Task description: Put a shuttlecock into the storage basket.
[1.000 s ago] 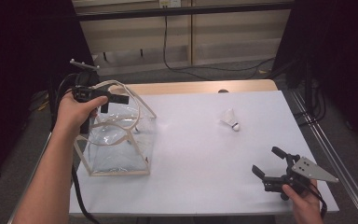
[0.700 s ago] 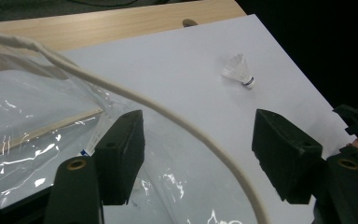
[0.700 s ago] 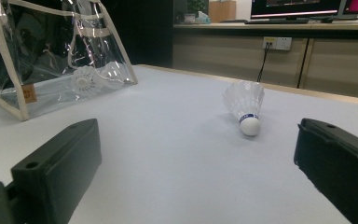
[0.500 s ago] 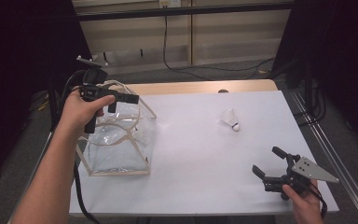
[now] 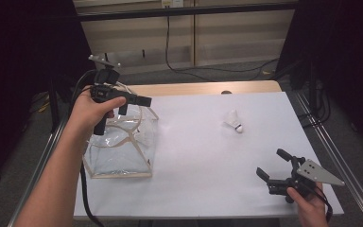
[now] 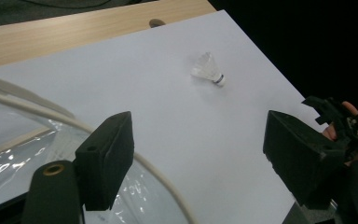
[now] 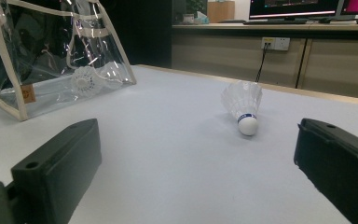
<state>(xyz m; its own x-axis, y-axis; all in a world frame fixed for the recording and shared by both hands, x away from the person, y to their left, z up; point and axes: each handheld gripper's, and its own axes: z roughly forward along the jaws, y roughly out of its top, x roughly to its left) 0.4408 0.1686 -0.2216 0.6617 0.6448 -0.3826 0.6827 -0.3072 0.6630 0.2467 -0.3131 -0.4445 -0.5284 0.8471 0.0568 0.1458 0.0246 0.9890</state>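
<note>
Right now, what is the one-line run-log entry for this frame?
left gripper: open, jaws just opening, empty, above clear bag | right gripper: open, empty, near table edge | shuttlecock: lying on white table, untouched

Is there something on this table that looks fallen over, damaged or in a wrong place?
Nothing looks damaged or spilled. One shuttlecock lies on its side alone on the white table, apart from the clear bag, which already holds another shuttlecock. The bag stands with its top open and its handle loose.
</note>
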